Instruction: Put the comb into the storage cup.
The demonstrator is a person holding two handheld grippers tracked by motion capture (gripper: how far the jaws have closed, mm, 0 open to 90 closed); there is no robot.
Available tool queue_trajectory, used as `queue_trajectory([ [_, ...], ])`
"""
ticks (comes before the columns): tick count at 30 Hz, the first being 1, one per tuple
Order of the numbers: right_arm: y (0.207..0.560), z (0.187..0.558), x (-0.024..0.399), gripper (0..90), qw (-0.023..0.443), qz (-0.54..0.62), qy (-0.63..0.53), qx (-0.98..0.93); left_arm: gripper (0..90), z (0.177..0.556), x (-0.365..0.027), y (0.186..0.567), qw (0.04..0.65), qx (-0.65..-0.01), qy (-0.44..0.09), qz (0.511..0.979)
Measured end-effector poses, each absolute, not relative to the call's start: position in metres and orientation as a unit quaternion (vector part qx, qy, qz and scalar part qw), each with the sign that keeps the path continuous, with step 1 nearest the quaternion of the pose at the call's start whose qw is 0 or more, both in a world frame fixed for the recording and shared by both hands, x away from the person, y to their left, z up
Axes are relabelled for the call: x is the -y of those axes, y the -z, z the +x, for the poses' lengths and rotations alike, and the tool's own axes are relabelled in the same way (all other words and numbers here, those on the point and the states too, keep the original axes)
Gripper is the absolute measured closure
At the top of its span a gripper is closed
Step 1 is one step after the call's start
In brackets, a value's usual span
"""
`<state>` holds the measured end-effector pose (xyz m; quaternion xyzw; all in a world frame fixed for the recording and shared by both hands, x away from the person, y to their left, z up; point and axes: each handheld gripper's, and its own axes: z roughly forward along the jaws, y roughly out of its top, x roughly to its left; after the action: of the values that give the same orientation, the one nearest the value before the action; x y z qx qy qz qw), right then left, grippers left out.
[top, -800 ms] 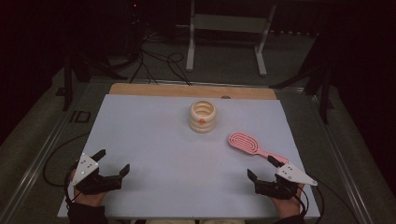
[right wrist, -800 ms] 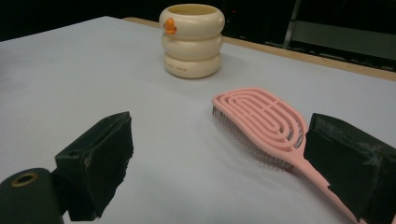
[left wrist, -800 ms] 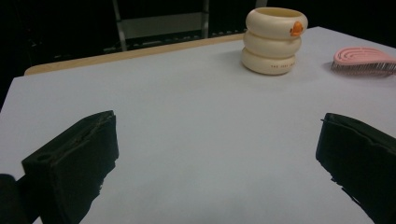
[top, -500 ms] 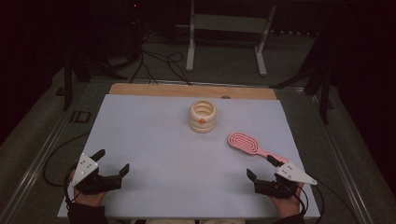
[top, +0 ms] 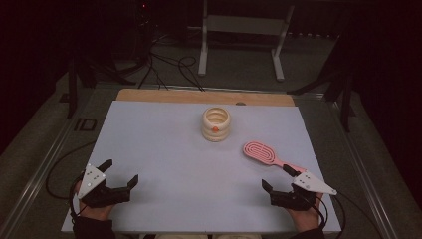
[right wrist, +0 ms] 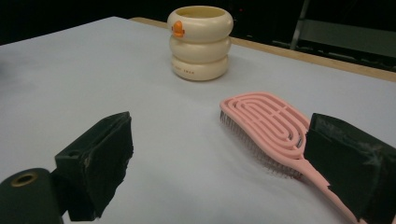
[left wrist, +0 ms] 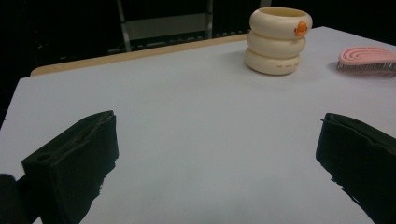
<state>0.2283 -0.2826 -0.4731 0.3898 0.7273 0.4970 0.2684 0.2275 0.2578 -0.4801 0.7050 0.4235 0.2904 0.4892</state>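
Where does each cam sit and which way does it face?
High view: above the person's side of the table, looking forward and down; shows both hands, the left gripper and the right gripper, both open.
Left gripper view: rides on the left gripper, looks low across the table toward the cup; its two black jaws stand wide apart.
Right gripper view: rides on the right gripper, faces the brush, cup behind; jaws wide apart.
Shared: cup and brush appear in all three.

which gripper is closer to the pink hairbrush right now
Right. The right gripper sits open just beside the hairbrush handle's end, not touching it. The left gripper is open at the table's opposite near corner.
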Motion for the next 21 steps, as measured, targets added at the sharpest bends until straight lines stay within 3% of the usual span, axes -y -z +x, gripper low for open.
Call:
queue_trajectory([
  [21, 0.444, 0.247, 0.293, 8.1, 0.277, 0.399, -0.481, -0.73, 0.3, 0.228, -0.254, 0.482, 0.485, -0.425, -0.291, 0.707],
])
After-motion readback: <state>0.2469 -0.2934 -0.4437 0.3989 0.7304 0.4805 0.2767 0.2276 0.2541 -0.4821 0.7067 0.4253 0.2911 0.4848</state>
